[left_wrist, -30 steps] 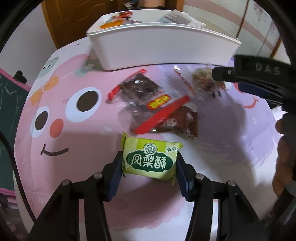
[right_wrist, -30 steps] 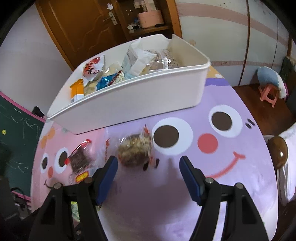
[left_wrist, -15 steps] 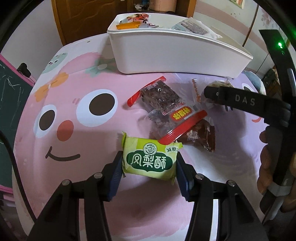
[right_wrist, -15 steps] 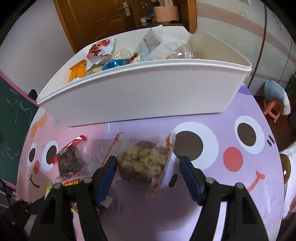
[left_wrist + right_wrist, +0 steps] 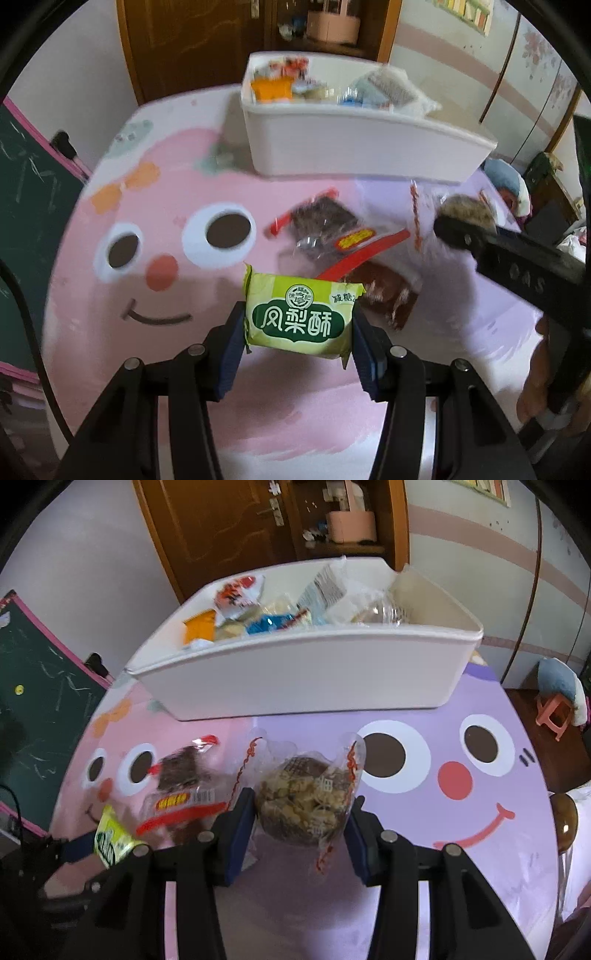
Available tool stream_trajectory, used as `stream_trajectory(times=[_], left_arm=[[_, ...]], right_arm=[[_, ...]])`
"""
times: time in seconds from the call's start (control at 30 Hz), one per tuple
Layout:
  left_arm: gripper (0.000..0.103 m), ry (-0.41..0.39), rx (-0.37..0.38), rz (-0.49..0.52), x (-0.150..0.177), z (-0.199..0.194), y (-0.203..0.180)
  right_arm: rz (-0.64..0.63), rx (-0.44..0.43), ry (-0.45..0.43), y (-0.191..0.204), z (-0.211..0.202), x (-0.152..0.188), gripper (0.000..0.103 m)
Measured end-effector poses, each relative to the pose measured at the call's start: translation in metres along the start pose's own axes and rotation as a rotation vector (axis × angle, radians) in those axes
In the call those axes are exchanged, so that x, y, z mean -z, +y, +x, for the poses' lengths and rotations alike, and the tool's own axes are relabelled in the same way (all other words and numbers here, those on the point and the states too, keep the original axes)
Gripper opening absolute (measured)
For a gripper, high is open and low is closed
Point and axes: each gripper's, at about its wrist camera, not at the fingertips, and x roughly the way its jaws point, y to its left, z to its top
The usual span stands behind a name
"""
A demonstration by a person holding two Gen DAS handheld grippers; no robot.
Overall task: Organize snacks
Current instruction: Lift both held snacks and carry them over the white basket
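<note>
- Green foil-wrapped pineapple cake packet with white Chinese lettering [image 5: 300, 317]: clamped crosswise between the blue pads of the left gripper [image 5: 299, 345], lifted clear of the mat, label facing the camera; seen also at the lower left of the right wrist view [image 5: 110, 840].
- Clear plastic bag of a round brown nut-topped cake, red print along its seams [image 5: 301, 797]: pinched on both sides by the right gripper [image 5: 301, 825], pads pressed into the bag's sides; contact with the mat underneath impossible to judge.
- Two clear packets of dark brown snack squares with red strips [image 5: 332, 236]: lying overlapped on the mat, between the two held snacks and just in front of the bin.
- White rectangular plastic bin [image 5: 310, 672]: standing at the far side of the table, partly filled with mixed packets, orange, blue, red-and-white and clear ones among them.
- Round table mat with cartoon faces, pink half and purple half [image 5: 461, 867]: beneath everything.
- Green chalkboard with pink frame [image 5: 40, 686]: to the left, beside the table.
- Brown wooden door [image 5: 221, 528]: behind the bin.
</note>
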Motion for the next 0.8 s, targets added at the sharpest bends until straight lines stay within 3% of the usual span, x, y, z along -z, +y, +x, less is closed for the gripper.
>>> stream_trajectory(times=[0.23,0.43,0.6,0.8], left_arm=[[0.051,-0.107,-0.004,0.025,-0.025,-0.044,-0.004],[0.051,-0.192,-0.006,0.034,-0.065,-0.08,-0.007],[0.052,-0.262,-0.029,0.046,-0.109,-0.106,-0.008],[0.052,-0.314,-0.043,0.064,-0.17,-0.116,-0.018]], right_arm=[[-0.036,-0.031,-0.116,0.014,-0.059,-0.003,0.046],[-0.057,-0.037,-0.207,0.022,-0.096,-0.021,0.046],[-0.053,-0.057,-0.244,0.014,-0.117,-0.049,0.046],[-0.074,-0.003,-0.325,0.006,-0.137,-0.103,0.046]])
